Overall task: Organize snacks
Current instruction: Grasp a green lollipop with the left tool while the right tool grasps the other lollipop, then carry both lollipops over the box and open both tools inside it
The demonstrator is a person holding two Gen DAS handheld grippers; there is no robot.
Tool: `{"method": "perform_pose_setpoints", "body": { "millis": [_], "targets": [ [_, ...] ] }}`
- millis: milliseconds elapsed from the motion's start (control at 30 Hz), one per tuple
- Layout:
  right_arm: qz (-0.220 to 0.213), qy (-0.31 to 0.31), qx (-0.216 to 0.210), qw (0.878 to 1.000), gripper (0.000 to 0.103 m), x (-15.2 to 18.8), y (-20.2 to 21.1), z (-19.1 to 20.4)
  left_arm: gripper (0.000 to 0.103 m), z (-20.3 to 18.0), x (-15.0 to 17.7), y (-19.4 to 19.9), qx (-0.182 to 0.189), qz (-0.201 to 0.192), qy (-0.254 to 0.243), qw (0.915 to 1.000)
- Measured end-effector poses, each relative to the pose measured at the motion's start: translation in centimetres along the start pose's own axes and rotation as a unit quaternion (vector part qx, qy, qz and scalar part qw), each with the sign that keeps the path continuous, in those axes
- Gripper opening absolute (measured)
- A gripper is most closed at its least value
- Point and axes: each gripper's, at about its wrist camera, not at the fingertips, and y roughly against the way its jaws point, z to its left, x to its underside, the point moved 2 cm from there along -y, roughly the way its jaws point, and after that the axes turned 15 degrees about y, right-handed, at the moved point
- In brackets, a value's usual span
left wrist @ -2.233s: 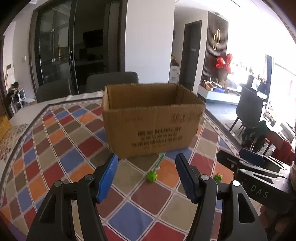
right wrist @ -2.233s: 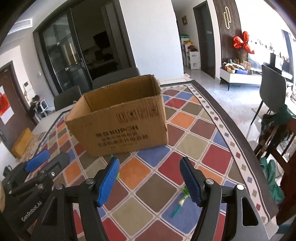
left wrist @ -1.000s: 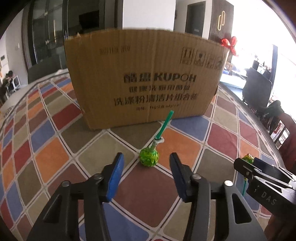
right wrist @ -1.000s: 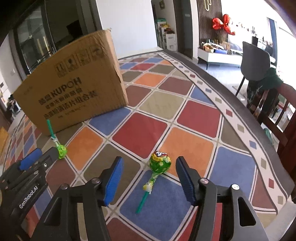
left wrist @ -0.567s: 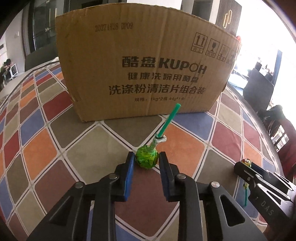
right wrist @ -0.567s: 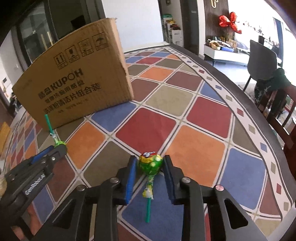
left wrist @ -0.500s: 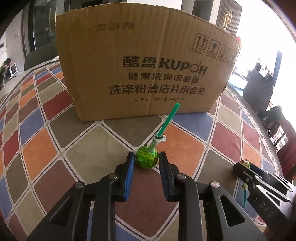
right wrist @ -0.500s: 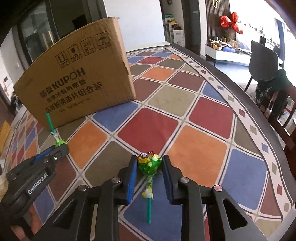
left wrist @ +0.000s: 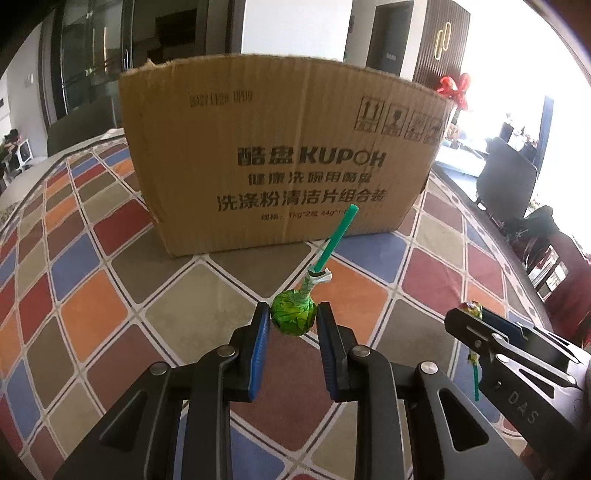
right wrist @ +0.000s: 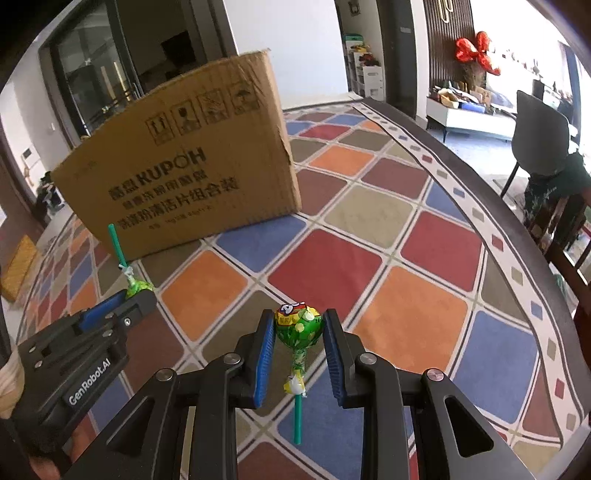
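Each claw, left [left wrist: 293,325] and right [right wrist: 299,328], grips a lollipop [left wrist: 294,317] [right wrist: 298,326] by its head: light, hard, brittle under crinkly, slippery wrap.

Table top [right wrist: 413,325] ahead of and under the grippers is covered in a diamond patchwork of red, blue, orange, grey and olive. Beyond it: white wall [left wrist: 295,26], dark glass doors [right wrist: 92,77] far left, dark slatted panel [left wrist: 443,33] with a red bow [right wrist: 476,48] far right. Dark chair [right wrist: 539,136] to the right, strong daylight behind it.
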Motion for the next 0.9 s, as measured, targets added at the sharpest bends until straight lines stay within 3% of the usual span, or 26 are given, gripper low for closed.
{"method": "perform_pose_setpoints", "body": {
  "millis": [233, 900],
  "targets": [
    [-0.025, 0.012, -0.01, 1.0, 0.028, -1.2, 1.5, 0.6, 0.026, 0.1, -0.4, 2.2, 0.006, -0.01, 0.005, 0.9999],
    [-0.091, 0.052, -0.019, 0.994, 0.028, -5.2, 6.1, 1.5, 0.026, -0.3, -2.9, 8.9, 0.006, -0.087, 0.008, 0.9962]
  ]
}}
